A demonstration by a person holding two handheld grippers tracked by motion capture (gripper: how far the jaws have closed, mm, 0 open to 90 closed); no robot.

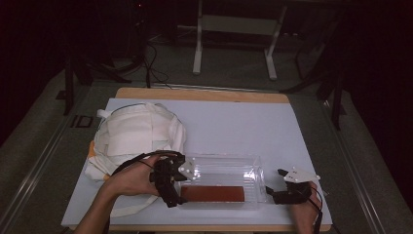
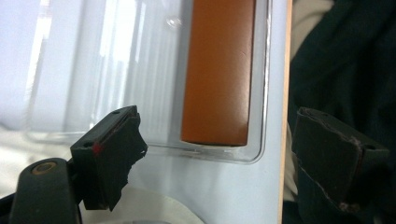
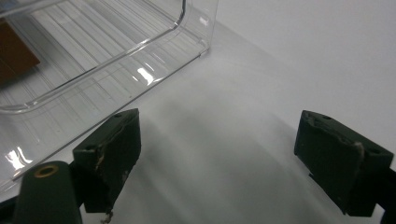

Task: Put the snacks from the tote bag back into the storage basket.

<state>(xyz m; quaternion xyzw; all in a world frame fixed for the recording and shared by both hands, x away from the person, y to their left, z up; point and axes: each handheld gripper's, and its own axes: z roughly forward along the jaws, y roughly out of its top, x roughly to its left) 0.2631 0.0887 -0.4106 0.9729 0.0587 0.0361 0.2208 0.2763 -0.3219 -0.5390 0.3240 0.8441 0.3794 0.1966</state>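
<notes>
Left gripper view — brown block (image 2: 217,70) beyond gripper (image 2: 219,154).

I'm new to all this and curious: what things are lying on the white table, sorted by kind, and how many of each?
Cloth bags: 1
Clear plastic trays: 1
Brown flat bars, inside the tray: 1
Hand-held grippers, left and right: 2
Total: 5

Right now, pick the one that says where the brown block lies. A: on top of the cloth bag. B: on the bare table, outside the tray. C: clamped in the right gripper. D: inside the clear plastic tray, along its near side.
D: the brown block lies flat inside the clear tray, along its near wall, while the left gripper and right gripper both stand open and hold nothing.
</notes>
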